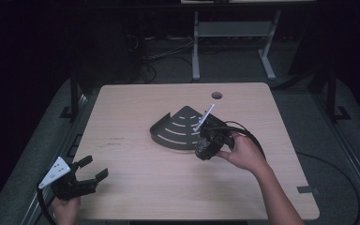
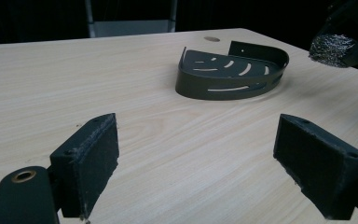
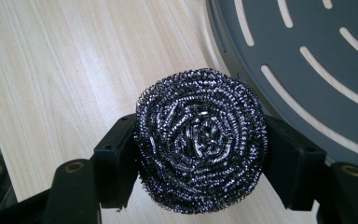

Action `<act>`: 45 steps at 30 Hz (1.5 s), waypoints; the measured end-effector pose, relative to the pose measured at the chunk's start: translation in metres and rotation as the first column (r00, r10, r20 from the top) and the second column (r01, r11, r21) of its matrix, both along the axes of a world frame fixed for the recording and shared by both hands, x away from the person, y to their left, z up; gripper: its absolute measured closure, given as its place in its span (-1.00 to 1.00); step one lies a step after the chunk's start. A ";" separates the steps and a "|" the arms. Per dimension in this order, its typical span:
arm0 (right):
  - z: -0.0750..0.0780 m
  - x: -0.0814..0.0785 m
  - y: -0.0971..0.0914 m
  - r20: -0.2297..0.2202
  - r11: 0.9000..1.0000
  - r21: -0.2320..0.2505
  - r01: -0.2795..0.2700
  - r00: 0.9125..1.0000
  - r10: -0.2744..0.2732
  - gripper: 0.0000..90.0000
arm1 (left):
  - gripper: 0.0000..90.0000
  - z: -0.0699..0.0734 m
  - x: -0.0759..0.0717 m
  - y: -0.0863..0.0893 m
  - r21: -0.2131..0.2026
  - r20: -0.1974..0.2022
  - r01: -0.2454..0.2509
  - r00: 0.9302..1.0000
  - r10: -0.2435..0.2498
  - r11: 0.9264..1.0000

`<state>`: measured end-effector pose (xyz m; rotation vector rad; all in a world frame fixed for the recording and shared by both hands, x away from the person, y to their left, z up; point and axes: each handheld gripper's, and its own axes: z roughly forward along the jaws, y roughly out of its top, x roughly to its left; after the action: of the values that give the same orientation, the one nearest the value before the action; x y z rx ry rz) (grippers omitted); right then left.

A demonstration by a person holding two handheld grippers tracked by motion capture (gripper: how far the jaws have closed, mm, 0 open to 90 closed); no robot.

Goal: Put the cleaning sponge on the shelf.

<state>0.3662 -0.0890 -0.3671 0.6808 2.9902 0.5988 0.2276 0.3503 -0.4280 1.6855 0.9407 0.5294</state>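
A steel wool scourer (image 3: 199, 140) is pinched in the right gripper (image 1: 205, 149) just beside a dark slotted corner tray (image 1: 178, 129).

The scourer, a round coil of shiny metal wire, is squeezed between the two black jaws of the right gripper, with a pad pressed against each of its sides; in the high view it is held above the wooden table (image 1: 136, 187), right of centre, at the near right edge of the tray. The tray, quarter-round with a low wall and curved slots in its floor, is set flat near the middle of the table. The left gripper (image 1: 86, 172) is held at the near left corner of the table, well apart from the tray, its jaws spread wide with nothing between them.
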 end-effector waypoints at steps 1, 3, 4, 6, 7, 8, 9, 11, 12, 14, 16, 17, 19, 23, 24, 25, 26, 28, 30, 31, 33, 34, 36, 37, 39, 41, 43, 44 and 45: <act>0.001 0.001 0.001 0.002 1.000 -0.002 -0.001 1.000 0.001 -0.27 | -0.70 0.000 0.000 0.000 0.002 0.000 -0.002 1.000 0.002 1.000; 0.001 0.002 0.002 0.003 1.000 -0.002 -0.003 1.000 0.003 -0.27 | -0.70 0.000 0.000 0.000 0.001 0.000 -0.002 1.000 0.002 1.000; 0.002 0.003 0.002 0.002 1.000 -0.002 -0.003 1.000 0.003 -0.27 | -0.70 0.000 0.000 0.000 0.000 0.000 -0.001 1.000 0.001 1.000; 0.003 0.005 0.002 -0.003 1.000 0.009 -0.001 1.000 0.001 -0.27 | -0.70 0.000 0.000 0.000 0.003 -0.002 -0.002 1.000 0.002 1.000; 0.002 0.006 0.002 -0.004 1.000 0.008 0.000 1.000 0.000 -0.27 | -0.70 0.000 0.000 0.000 0.004 -0.002 -0.002 1.000 0.002 1.000; 0.001 0.008 0.002 -0.008 1.000 0.000 0.003 1.000 -0.003 -0.27 | -0.71 0.000 0.000 0.000 0.002 -0.002 -0.001 1.000 0.001 1.000; 0.001 0.008 0.002 -0.008 1.000 0.000 0.003 1.000 -0.003 -0.27 | -0.70 0.000 0.000 0.000 0.002 -0.002 -0.001 1.000 0.001 1.000; 0.002 0.011 0.002 -0.010 1.000 0.001 0.007 1.000 -0.007 -0.27 | -0.70 0.000 0.000 0.000 -0.001 -0.002 0.000 1.000 0.000 1.000; 0.002 0.011 0.002 -0.010 1.000 0.001 0.007 1.000 -0.007 -0.27 | -0.70 0.000 0.000 0.000 0.001 -0.002 -0.001 1.000 0.001 1.000; 0.003 0.014 0.004 -0.010 1.000 -0.006 0.005 1.000 -0.005 -0.27 | -0.70 0.000 0.000 0.000 0.000 -0.002 -0.001 1.000 0.001 1.000; 0.003 0.016 0.006 -0.009 1.000 -0.010 0.002 1.000 -0.002 -0.27 | -0.70 0.000 0.000 0.000 0.001 -0.002 0.000 1.000 0.000 1.000; 0.004 0.018 0.008 -0.008 1.000 -0.008 0.002 1.000 -0.002 -0.27 | -0.70 0.000 0.000 0.000 0.003 -0.002 0.000 1.000 0.000 1.000; 0.004 0.019 0.009 -0.013 1.000 -0.003 0.000 1.000 0.000 -0.27 | -0.70 0.000 0.000 0.000 0.002 -0.002 0.001 1.000 -0.001 1.000; 0.002 0.027 0.014 -0.021 1.000 -0.020 -0.001 1.000 0.001 -0.27 | -0.70 0.000 0.000 -0.001 0.005 -0.001 0.001 1.000 -0.001 1.000; 0.002 0.027 0.014 -0.021 1.000 -0.020 -0.001 1.000 0.001 -0.27 | -0.70 0.000 0.000 -0.001 0.005 -0.001 0.001 1.000 -0.001 1.000; 0.003 0.030 0.016 -0.017 1.000 -0.022 -0.005 1.000 0.004 -0.27 | -0.71 0.000 0.000 -0.001 0.006 -0.001 0.002 1.000 -0.002 1.000; 0.003 0.030 0.016 -0.017 1.000 -0.022 -0.005 1.000 0.004 -0.27 | -0.71 0.000 0.000 -0.001 0.006 -0.002 0.002 1.000 -0.002 1.000; 0.004 0.034 0.019 -0.015 1.000 -0.023 -0.006 1.000 0.005 -0.27 | -0.70 0.000 0.000 -0.002 0.008 -0.003 0.005 1.000 -0.005 1.000; 0.005 0.037 0.020 -0.014 1.000 -0.025 -0.006 1.000 0.006 -0.27 | -0.70 0.000 0.000 -0.003 0.007 -0.004 0.008 1.000 -0.008 1.000; 0.005 0.037 0.020 -0.014 1.000 -0.025 -0.006 1.000 0.006 -0.27 | -0.70 0.000 0.000 -0.003 0.007 -0.004 0.008 1.000 -0.008 1.000; 0.007 0.041 0.021 -0.016 1.000 -0.020 -0.002 1.000 0.002 -0.27 | -0.70 0.000 0.000 -0.003 0.007 -0.004 0.006 1.000 -0.006 1.000; 0.007 0.041 0.021 -0.016 1.000 -0.020 -0.002 1.000 0.002 -0.27 | -0.70 0.000 0.000 -0.003 0.007 -0.004 0.006 1.000 -0.006 1.000; 0.009 0.044 0.021 -0.014 1.000 -0.015 0.000 1.000 0.000 -0.27 | -0.70 0.000 0.000 -0.002 0.007 -0.003 0.007 1.000 -0.007 1.000; 0.010 0.048 0.022 -0.018 1.000 -0.020 0.008 1.000 -0.008 -0.27 | -0.71 0.000 0.000 -0.002 0.007 -0.004 0.005 1.000 -0.005 1.000; 0.010 0.051 0.022 -0.019 1.000 -0.023 0.012 1.000 -0.012 -0.27 | -0.71 0.000 0.000 -0.002 0.007 -0.005 0.005 1.000 -0.005 1.000; 0.010 0.053 0.022 -0.019 1.000 -0.016 0.014 1.000 -0.014 -0.27 | -0.70 0.000 0.000 -0.002 0.008 -0.004 0.006 1.000 -0.005 1.000; 0.011 0.059 0.023 -0.021 0.999 -0.031 0.025 0.999 -0.025 -0.27 | -0.70 0.000 0.000 -0.002 0.005 -0.005 0.008 1.000 -0.008 1.000; 0.011 0.059 0.023 -0.021 0.999 -0.031 0.025 0.999 -0.025 -0.27 | -0.70 0.000 0.000 -0.002 0.005 -0.005 0.008 1.000 -0.008 1.000; 0.011 0.061 0.023 -0.021 0.999 -0.033 0.026 0.999 -0.027 -0.27 | -0.70 0.000 0.000 -0.002 0.004 -0.004 0.006 1.000 -0.006 1.000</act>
<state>0.4272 -0.0657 -0.3557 0.7286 2.9986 0.5438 0.2278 0.3486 -0.4281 1.6935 0.9372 0.5245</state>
